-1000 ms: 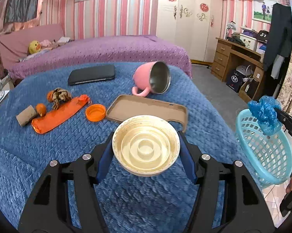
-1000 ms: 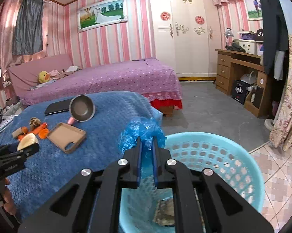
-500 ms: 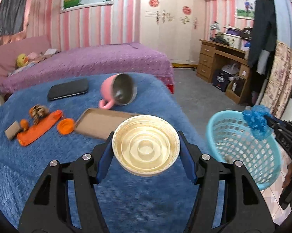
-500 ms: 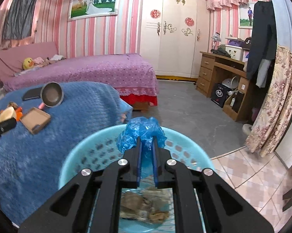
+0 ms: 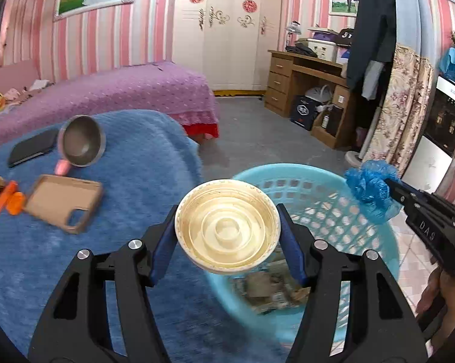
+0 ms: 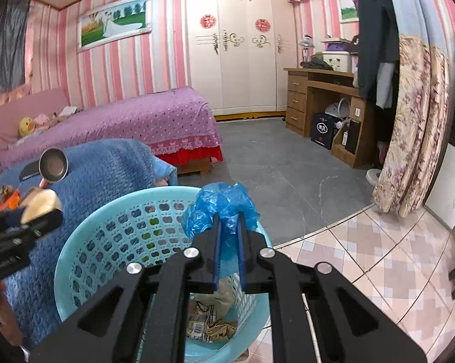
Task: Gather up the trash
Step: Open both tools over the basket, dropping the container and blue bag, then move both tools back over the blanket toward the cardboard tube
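My left gripper (image 5: pixel 227 236) is shut on a cream round plastic lid (image 5: pixel 227 227) and holds it over the near rim of the light blue trash basket (image 5: pixel 327 187). My right gripper (image 6: pixel 229 227) is shut on a crumpled blue plastic bag (image 6: pixel 221 202), held above the basket's (image 6: pixel 106 220) far rim. Paper scraps (image 6: pixel 212 320) lie in the basket's bottom. In the left wrist view the blue bag (image 5: pixel 369 184) shows at the right, over the basket's edge. In the right wrist view the lid (image 6: pixel 41 204) shows at the left.
On the blue bedspread (image 5: pixel 130 163) lie a brown phone case (image 5: pixel 64 199), a tipped pink mug (image 5: pixel 79 142), a black phone (image 5: pixel 30 148), an orange cap (image 5: pixel 15 202) and orange wrapper pieces. A purple bed, a wardrobe and a wooden desk (image 5: pixel 306 78) stand behind.
My left gripper has swung right with the lid, from over the bedspread to over the basket's rim. My right gripper still holds the blue bag above the basket.
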